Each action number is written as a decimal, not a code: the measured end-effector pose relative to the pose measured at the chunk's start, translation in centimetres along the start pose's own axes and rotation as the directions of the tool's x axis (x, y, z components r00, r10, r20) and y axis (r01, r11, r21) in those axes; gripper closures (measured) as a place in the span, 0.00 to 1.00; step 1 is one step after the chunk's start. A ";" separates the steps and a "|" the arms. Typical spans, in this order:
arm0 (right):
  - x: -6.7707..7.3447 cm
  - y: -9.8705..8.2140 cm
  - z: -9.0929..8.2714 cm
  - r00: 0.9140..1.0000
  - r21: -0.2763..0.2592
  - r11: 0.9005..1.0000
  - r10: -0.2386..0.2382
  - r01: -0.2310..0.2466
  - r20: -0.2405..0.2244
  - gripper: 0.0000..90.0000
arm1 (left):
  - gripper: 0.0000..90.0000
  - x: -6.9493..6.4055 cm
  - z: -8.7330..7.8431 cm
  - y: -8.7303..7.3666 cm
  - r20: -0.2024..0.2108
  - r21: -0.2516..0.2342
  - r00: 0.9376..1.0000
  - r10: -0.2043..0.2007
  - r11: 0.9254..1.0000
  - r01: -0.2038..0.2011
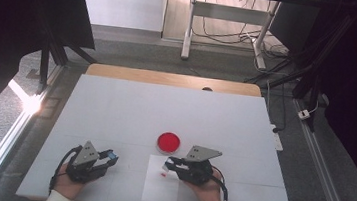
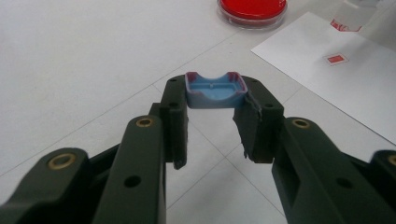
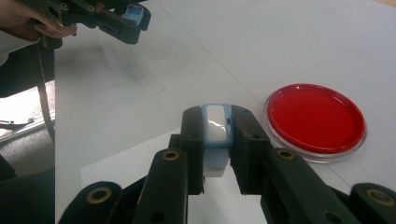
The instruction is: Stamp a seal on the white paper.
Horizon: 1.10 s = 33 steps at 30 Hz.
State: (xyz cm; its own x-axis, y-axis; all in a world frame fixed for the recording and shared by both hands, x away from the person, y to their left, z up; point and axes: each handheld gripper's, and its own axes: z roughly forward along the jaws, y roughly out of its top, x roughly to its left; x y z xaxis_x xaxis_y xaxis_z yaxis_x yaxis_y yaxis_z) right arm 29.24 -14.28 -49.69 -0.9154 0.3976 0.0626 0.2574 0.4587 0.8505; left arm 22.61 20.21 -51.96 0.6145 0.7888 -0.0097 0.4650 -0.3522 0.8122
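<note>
Left gripper (image 2: 212, 109) fingers pinch blue cap (image 2: 215, 90) above bench (image 1: 115, 109). Right gripper (image 3: 217, 140) fingers clamp blue-white stamp body (image 3: 216, 133) over paper (image 1: 159, 189), just beside red dish (image 3: 315, 119). Risk: shallow tip grip lets cap slip; low swing could nudge dish.

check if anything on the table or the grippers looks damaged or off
One thing: in the left gripper view, the pad on the right-hand jaw looks ragged and torn along its edge, unlike the clean one opposite. It still clamps the blue cap. The red petri dish sits flat on the table with no spill.
</note>
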 end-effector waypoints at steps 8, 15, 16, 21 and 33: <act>-0.3 0.0 -0.3 1.000 -0.022 1.000 0.020 -0.020 0.007 0.84 | 0.72 0.0 0.0 0.0 -0.001 0.002 1.000 0.001 1.000 -0.001; -0.9 0.4 -1.6 0.998 -0.087 0.995 0.051 -0.048 0.031 0.84 | 0.72 0.0 0.1 0.0 -0.001 0.002 1.000 0.000 1.000 0.000; -1.0 0.5 -1.8 0.998 -0.095 0.994 0.055 -0.051 0.036 0.84 | 0.72 0.0 0.1 0.0 -0.001 0.002 1.000 0.000 1.000 0.000; -1.5 0.9 -3.0 0.997 -0.132 0.990 0.065 -0.058 0.051 0.84 | 0.72 0.0 0.2 0.0 0.000 0.004 1.000 0.002 1.000 -0.002; -2.1 1.4 -4.2 0.995 -0.181 0.982 0.076 -0.063 0.067 0.84 | 0.72 -0.2 0.5 0.1 0.000 0.004 1.000 0.013 1.000 -0.013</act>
State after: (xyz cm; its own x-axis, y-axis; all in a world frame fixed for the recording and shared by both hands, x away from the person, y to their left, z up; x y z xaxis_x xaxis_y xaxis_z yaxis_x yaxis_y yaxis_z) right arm 30.24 -17.79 -46.42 -0.8706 0.4832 0.0920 0.2541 0.2817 0.9253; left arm 22.85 19.78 -52.13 0.6204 0.7843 0.0010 0.4595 -0.3645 0.8099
